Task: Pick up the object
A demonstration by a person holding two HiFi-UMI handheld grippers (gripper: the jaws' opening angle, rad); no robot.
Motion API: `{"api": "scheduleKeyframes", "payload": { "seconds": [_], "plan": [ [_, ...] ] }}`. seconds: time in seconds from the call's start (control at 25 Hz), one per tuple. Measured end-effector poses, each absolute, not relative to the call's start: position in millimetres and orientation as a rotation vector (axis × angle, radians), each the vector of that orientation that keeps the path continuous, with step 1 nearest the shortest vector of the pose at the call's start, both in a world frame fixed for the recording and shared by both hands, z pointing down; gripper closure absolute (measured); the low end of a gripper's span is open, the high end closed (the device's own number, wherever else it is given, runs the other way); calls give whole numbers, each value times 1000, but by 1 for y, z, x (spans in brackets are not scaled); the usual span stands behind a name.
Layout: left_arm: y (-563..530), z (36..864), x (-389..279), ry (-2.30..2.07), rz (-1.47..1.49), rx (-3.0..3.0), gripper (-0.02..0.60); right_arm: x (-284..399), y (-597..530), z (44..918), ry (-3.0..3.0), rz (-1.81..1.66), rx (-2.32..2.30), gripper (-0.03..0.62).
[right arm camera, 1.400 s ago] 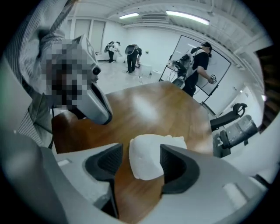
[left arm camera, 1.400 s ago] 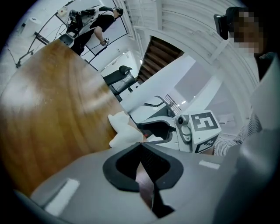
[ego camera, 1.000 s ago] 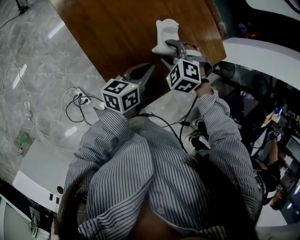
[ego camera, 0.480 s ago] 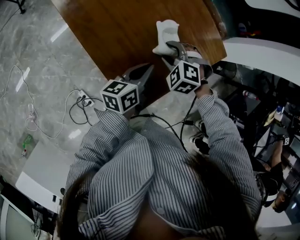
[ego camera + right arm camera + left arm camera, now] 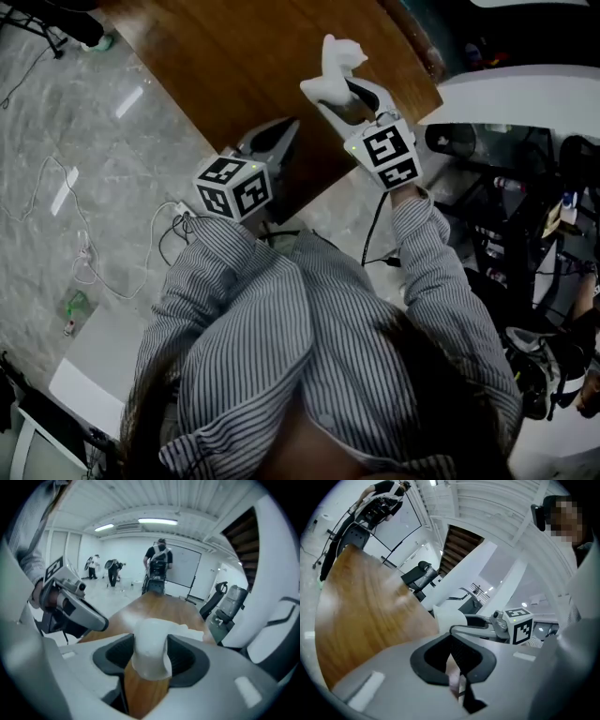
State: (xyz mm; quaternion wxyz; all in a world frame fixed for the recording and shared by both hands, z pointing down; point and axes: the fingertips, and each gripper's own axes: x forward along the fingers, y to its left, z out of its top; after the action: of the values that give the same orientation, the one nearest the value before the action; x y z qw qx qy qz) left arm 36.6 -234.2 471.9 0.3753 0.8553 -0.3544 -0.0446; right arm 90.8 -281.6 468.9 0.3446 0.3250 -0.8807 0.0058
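Observation:
My right gripper (image 5: 345,92) is shut on the white moulded object (image 5: 337,64), holding it in the air above the near edge of the brown wooden table (image 5: 234,66). In the right gripper view the object (image 5: 150,639) fills the gap between the two dark pads, pinched at its narrow waist by the right gripper (image 5: 150,660). My left gripper (image 5: 279,136) hovers at the table's edge to the left, jaws together with nothing in them. In its own view the left gripper (image 5: 457,667) shows its pads meeting.
Cables and a power strip (image 5: 178,211) lie on the marble floor at the left. A white curved desk (image 5: 525,94) runs along the right. An office chair (image 5: 229,602) stands by the table, and people (image 5: 159,559) are at the far end of the room.
The right gripper has risen with the white object, which has left the table and sits higher and tilted. The left gripper stayed at the table's edge.

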Motion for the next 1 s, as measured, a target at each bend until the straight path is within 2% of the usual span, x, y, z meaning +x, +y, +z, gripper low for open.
{"api": "scheduleKeyframes", "payload": {
  "seconds": [0.4, 0.76, 1.0],
  "plan": [
    [-222, 412, 14, -944, -137, 2308, 575, 100, -249, 407, -2649, 543, 1184, 368],
    [-202, 404, 38, -898, -99, 2353, 575, 129, -226, 407, -2800, 1016, 1387, 375],
    [-196, 401, 44, -901, -88, 2372, 575, 128, -211, 403, -2880, 1157, 1394, 375]
  ]
}}
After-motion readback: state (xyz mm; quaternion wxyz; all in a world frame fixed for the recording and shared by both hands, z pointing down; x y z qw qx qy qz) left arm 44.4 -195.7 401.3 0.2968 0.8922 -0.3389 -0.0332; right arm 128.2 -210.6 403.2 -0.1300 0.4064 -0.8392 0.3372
